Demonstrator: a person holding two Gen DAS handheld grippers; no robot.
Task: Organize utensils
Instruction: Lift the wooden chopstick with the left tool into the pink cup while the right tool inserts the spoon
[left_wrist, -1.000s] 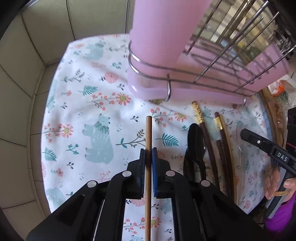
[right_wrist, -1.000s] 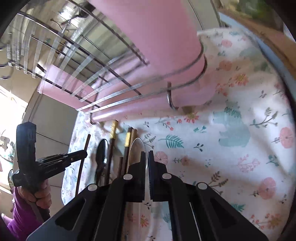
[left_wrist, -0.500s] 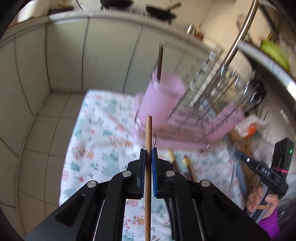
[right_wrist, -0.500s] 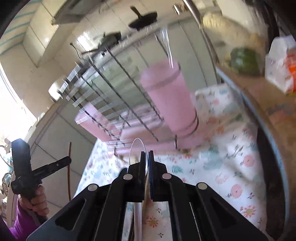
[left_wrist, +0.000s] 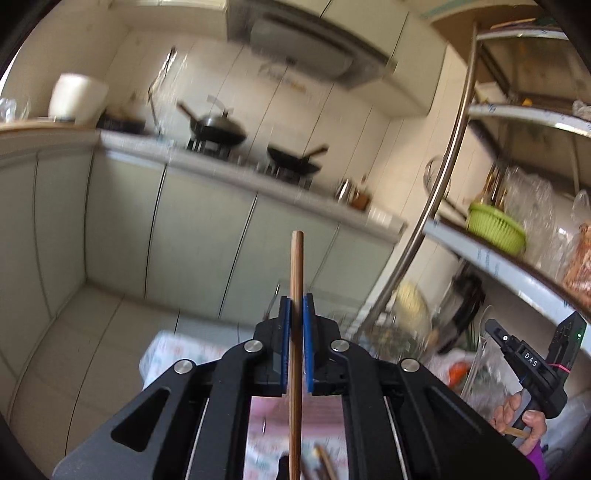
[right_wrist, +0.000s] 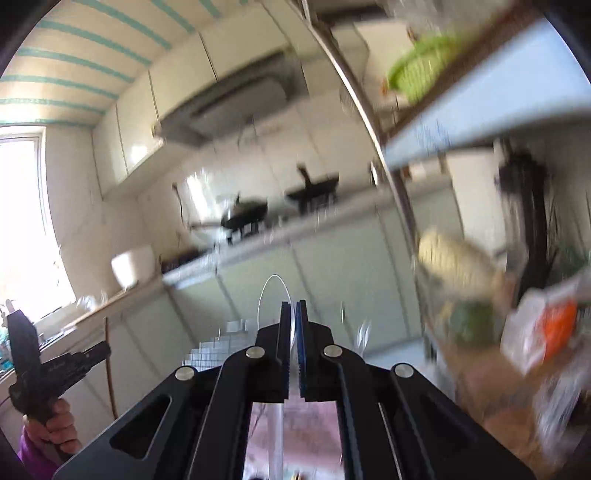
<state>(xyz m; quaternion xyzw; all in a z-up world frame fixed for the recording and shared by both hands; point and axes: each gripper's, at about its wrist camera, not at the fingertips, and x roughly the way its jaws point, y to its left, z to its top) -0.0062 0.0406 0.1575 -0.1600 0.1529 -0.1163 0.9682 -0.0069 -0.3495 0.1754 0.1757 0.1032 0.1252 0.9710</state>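
Observation:
My left gripper (left_wrist: 296, 306) is shut on a long wooden chopstick (left_wrist: 296, 266) that stands upright between the blue pads, its tip pointing up. My right gripper (right_wrist: 293, 314) is shut on a clear plastic spoon (right_wrist: 274, 295) with its bowl above the pads. Both grippers are raised and tilted up toward the kitchen. The pink holder (left_wrist: 295, 410) shows only as a blur below the left fingers, with more chopsticks (left_wrist: 323, 465) at the bottom edge. The right gripper also shows in the left wrist view (left_wrist: 524, 362), and the left gripper in the right wrist view (right_wrist: 55, 365).
A metal shelf post (left_wrist: 439, 206) and shelves with a green basket (left_wrist: 495, 227) stand at right. A counter with two black pans (left_wrist: 218, 129) runs across the back. The floral cloth (left_wrist: 162, 350) lies below.
Both grippers have lifted off the floral cloth and tilted upward, carrying the chopstick and the clear spoon. The pink rack has dropped out of sight below the fingers.

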